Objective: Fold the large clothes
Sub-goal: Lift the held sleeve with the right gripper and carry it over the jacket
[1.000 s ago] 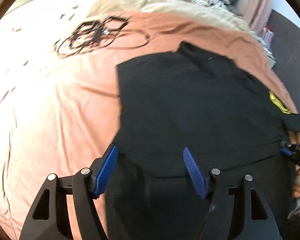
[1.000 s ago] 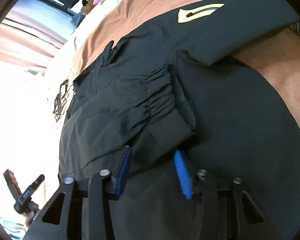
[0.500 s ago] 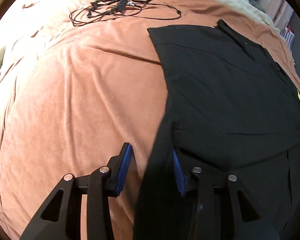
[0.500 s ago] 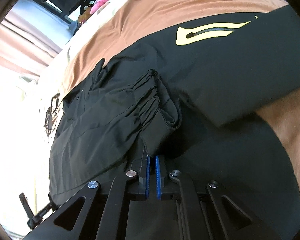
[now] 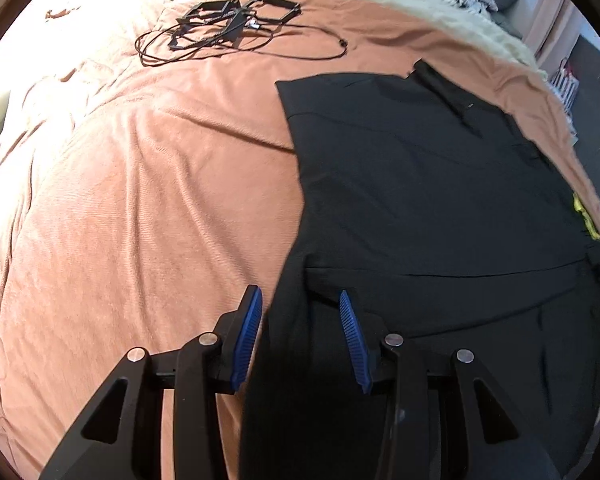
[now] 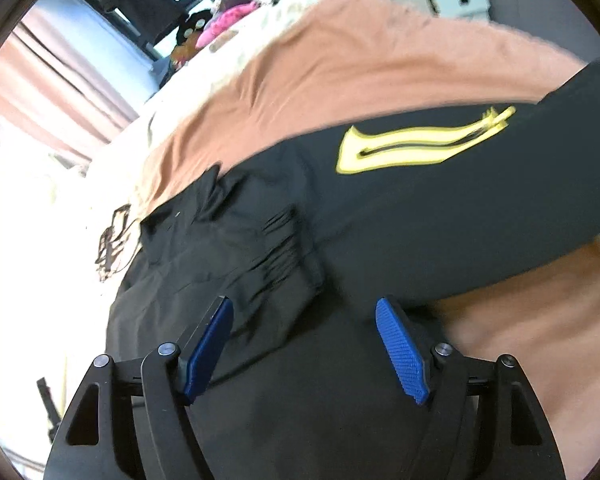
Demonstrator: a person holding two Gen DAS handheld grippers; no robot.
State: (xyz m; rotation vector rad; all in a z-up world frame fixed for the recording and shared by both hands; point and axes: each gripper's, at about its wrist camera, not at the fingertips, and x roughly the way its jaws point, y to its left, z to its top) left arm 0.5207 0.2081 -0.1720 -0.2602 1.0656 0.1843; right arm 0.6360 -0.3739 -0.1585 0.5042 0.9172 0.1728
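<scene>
My left gripper (image 5: 300,338) gapes over the black jacket's (image 5: 440,200) edge, lower centre; my right gripper (image 6: 306,346) hangs wide above its gathered cuff (image 6: 288,248). Yellow pocket trim (image 6: 412,146) upper right; no lettering legible.

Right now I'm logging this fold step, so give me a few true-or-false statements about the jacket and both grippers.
1. The left gripper has its fingers apart at the black jacket's edge. True.
2. The right gripper is clamped on the gathered cuff. False: its fingers are wide apart and the cuff lies free on the jacket.
3. A yellow-trimmed zip pocket shows on the jacket. True.
4. The jacket lies on a blue sheet. False: it lies on an orange-brown bedspread.
5. A tangle of black cables lies on the bedspread, apart from the jacket. True.
</scene>
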